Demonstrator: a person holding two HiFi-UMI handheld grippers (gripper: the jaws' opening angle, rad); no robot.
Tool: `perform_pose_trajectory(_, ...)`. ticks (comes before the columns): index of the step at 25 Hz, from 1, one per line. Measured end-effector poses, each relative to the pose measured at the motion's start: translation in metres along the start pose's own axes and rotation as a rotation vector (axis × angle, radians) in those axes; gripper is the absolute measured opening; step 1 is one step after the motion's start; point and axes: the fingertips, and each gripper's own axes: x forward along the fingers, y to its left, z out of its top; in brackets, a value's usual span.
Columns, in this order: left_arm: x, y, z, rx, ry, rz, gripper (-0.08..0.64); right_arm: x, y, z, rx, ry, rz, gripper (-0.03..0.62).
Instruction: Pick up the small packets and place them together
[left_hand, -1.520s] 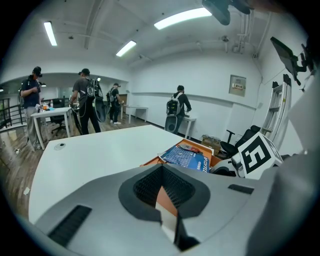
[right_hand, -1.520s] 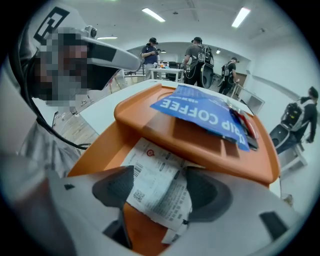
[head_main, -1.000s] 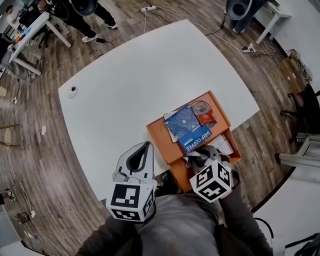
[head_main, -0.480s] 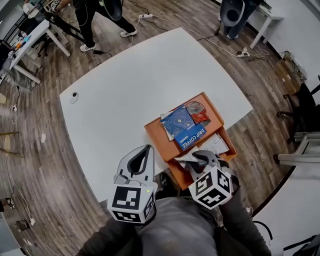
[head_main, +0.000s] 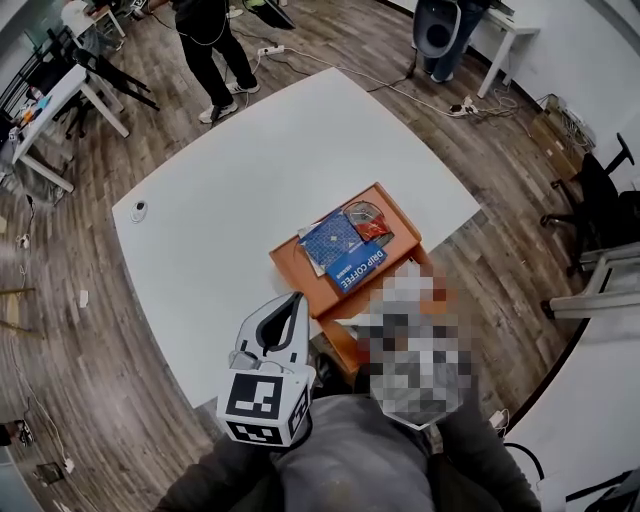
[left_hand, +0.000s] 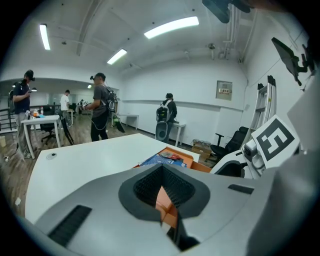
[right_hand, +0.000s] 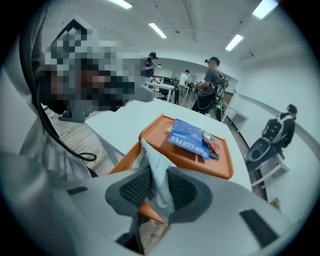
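Wood-floored office space surrounds a white table (head_main: 230, 220) with an orange tray (head_main: 300, 285) at its near edge. On the tray's far half lie a blue drip-coffee packet (head_main: 355, 268) and a small red packet (head_main: 368, 218), touching. Over the tray's near end, the right gripper (right_hand: 156, 192) pinches a pale packet (right_hand: 154, 170). Left of the tray, the left gripper (head_main: 295, 300) hovers, jaws together and empty.

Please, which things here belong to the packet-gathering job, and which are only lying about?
Belong to the job:
white packet, held in the right gripper
blue DRIP COFFEE pack
red packet
orange tray

Lying about:
small white object on the table
office chair
power strip on the floor
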Motion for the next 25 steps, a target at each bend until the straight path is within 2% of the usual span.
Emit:
perform_pose_trajectory(5, -0.003, -0.004, 0.007, -0.001, -0.016, 0.012, -0.003, -0.012, 0.005, 0.015, -0.027, -0.041, 0.016, 0.114)
perform_pose_trajectory(13, -0.015, 0.023, 0.017, -0.04, -0.054, 0.113, -0.003, -0.015, 0.001, 0.061, -0.111, -0.131, 0.057, 0.114)
perform_pose_trajectory(19, -0.024, 0.033, 0.024, -0.063, -0.075, 0.19, -0.003, -0.01, -0.027, 0.087, -0.138, -0.177, 0.049, 0.114)
perform_pose_trajectory(25, -0.018, 0.039, 0.018, -0.089, -0.045, 0.244, -0.003, 0.002, -0.058, 0.1, -0.128, -0.204, 0.046, 0.114)
